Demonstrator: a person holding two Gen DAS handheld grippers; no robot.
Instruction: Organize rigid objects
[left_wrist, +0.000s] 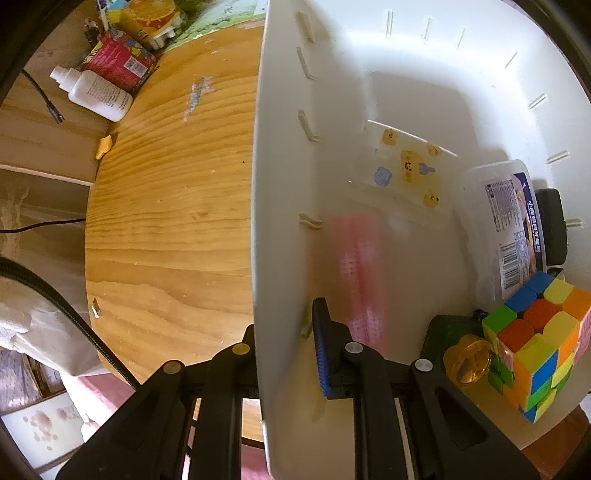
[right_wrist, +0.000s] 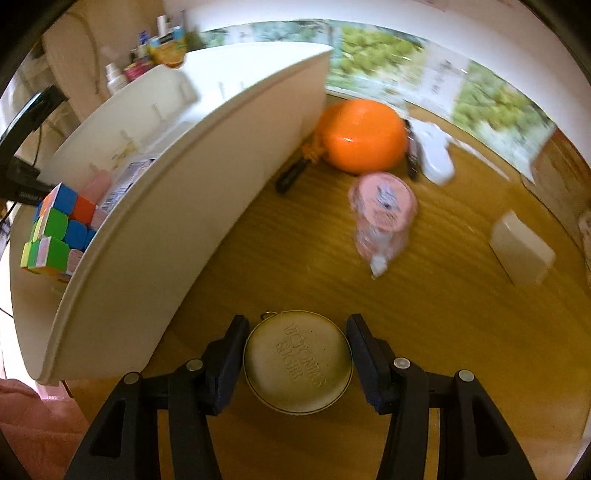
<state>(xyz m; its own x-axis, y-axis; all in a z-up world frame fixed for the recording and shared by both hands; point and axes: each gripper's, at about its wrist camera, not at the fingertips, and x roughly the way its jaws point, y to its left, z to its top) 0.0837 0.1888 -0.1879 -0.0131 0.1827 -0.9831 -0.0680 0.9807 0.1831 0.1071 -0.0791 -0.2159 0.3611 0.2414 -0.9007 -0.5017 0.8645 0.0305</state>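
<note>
A round embossed tin (right_wrist: 297, 363) sits gripped between the right gripper (right_wrist: 295, 363) fingers above the desk (right_wrist: 424, 295). The left gripper (left_wrist: 284, 354) fingers clamp the white bin (left_wrist: 280, 221) wall.

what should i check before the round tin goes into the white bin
1. Round tin sits between the right gripper fingers: ok.
2. Grip firm: cannot tell; slight gaps seem to show at both sides of the tin.
3. White bin steadied: ok; the left gripper fingers straddle its wall.
4. Free floor inside the bin: ok; there is bare space beyond the puzzle cube, gold coin and labelled clear box.
5. Path over the bin wall: ok; nothing stands between tin and wall.
6. Nearby pink-lidded cup and orange ball: ok, both apart from the tin.
</note>
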